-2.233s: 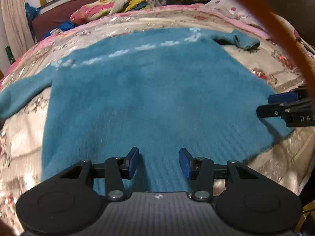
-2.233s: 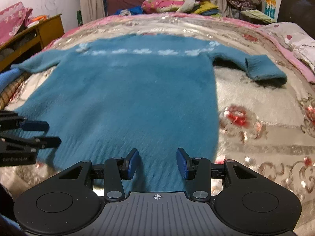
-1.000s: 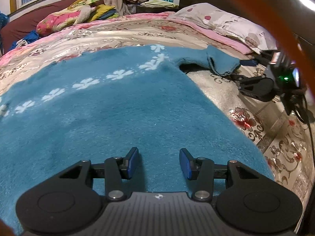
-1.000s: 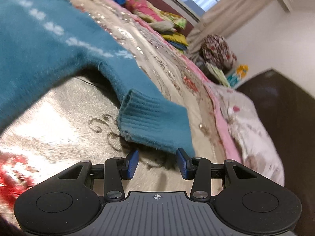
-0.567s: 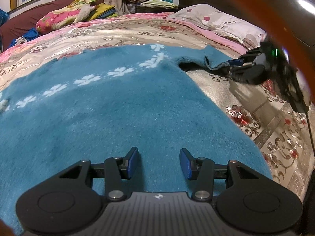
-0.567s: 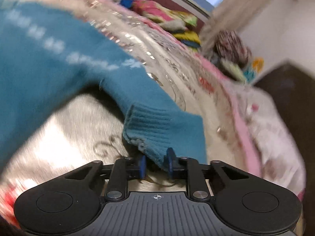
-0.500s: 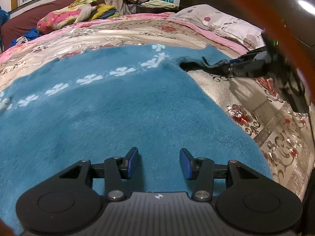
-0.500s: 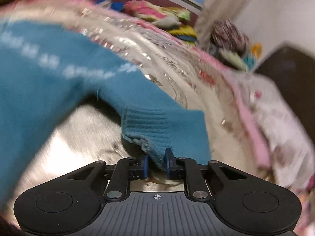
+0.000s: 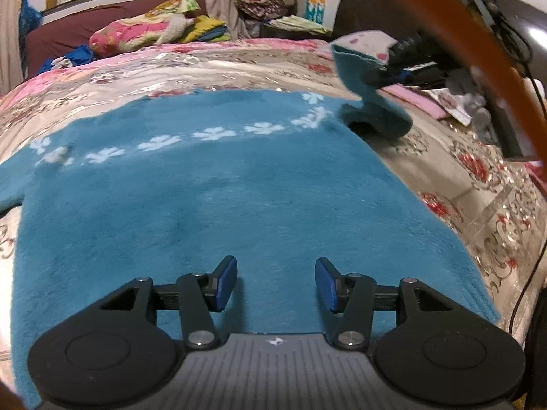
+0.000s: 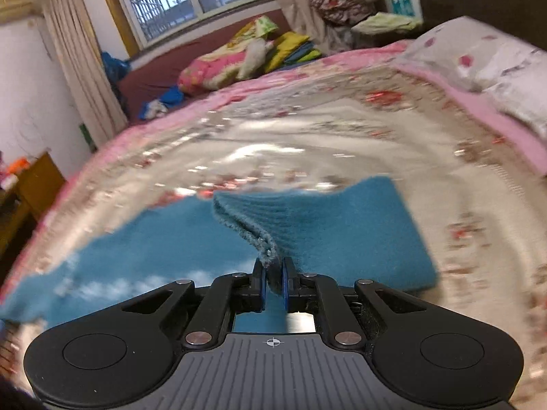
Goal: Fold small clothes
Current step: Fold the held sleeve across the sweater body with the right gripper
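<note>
A teal knit sweater (image 9: 212, 198) with a row of white flowers lies flat on the bed, chest up. My left gripper (image 9: 276, 282) hovers over its lower body, its jaws opening with nothing between them. My right gripper (image 10: 273, 282) is shut on the ribbed cuff of the sweater's right sleeve (image 10: 328, 225) and holds it lifted off the bedspread. In the left wrist view that raised sleeve (image 9: 372, 109) hangs from the right gripper (image 9: 383, 75) at the upper right. The left sleeve runs out of view at the left edge.
The bed is covered by a shiny floral bedspread (image 9: 478, 184) with a pink border. A pillow (image 10: 495, 58) lies at the right. Piled bedding (image 10: 222, 65) sits by the window bench behind. A wooden cabinet (image 10: 30, 191) stands at the left. Cables (image 9: 533, 273) hang at the right.
My right gripper closed on the sleeve cuff, rolled, and lifted it off the bedspread. The left gripper shifted across the sweater's body, so more of the flower row shows.
</note>
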{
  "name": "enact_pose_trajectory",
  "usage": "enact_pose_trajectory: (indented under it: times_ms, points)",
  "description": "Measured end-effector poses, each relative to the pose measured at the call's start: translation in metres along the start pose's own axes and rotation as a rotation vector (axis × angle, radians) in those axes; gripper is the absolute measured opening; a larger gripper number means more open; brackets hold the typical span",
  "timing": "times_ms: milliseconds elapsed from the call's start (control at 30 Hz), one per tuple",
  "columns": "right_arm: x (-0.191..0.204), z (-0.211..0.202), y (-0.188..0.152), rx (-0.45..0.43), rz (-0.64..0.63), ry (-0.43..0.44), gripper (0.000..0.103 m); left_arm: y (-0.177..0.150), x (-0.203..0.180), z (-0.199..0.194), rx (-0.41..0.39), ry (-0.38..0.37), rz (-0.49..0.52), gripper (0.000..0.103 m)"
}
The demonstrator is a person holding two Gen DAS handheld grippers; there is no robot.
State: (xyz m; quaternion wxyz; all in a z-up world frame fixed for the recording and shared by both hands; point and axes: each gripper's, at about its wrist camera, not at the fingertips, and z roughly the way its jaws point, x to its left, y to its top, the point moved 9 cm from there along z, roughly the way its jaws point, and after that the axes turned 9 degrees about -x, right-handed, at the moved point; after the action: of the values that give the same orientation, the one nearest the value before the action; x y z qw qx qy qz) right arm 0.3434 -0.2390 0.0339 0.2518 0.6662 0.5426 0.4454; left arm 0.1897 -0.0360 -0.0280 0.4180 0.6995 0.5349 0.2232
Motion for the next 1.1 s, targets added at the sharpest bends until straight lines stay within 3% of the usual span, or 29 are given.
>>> enact_pose_trajectory:
  times_ms: [200,633,867,1100]
  points:
    - [0.079,0.039,0.0,0.019,0.019,0.076,0.009,0.005,0.023,-0.012,-0.072,0.023,0.004,0.056]
    - [0.199,0.115,-0.035,0.061,0.012,0.176,0.009,-0.001,0.066,-0.023,-0.083,0.018,-0.094,0.056]
    - [0.24,0.136,-0.064,0.108,-0.025,0.21,0.009,-0.001,0.072,-0.024,-0.089,0.025,-0.115,0.056]
    - [0.254,0.147,-0.084,0.138,-0.052,0.217,0.009,-0.001,0.068,-0.027,-0.091,0.027,-0.111,0.056]
